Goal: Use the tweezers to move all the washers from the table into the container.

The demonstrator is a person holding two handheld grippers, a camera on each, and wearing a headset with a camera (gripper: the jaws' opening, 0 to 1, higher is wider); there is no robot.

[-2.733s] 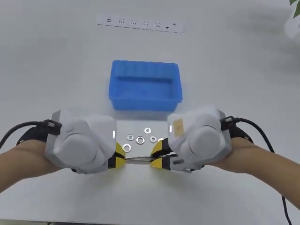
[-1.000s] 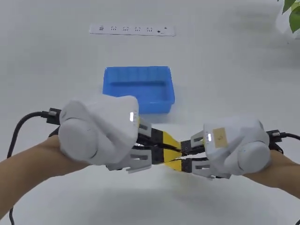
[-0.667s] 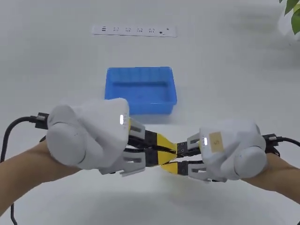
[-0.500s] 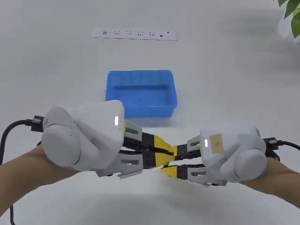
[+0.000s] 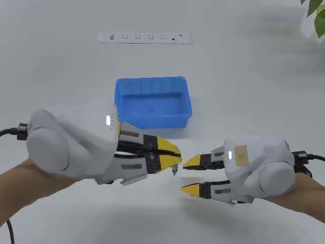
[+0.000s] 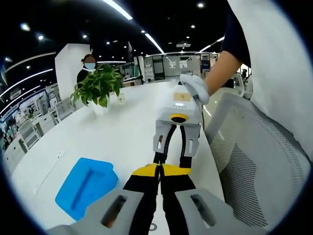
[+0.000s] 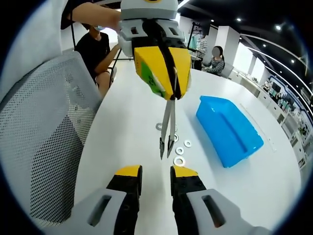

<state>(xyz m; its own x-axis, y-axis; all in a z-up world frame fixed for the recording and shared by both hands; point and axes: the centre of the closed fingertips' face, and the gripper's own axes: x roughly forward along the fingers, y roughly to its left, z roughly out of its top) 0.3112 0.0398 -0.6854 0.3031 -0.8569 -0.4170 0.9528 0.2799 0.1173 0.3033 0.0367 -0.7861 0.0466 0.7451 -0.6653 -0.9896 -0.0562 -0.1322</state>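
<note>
Left tool [image 5: 172,155] now alone clamps the tweezers [image 7: 166,125]; right tool [image 5: 189,176] has let go, jaws parted, empty. Washers [image 7: 179,152] lie on the worktop [image 5: 244,76] near the blue container [image 5: 152,120]; we judge picking may begin.

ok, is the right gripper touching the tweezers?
Apart. The right gripper view shows bare table between the right gripper, fingers open, and the tips of the tweezers, which hang from the left gripper.

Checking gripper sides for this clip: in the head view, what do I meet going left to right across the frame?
The left gripper, shut on the tweezers → right gripper, jaws apart → plant leaves in the top right corner.
</note>
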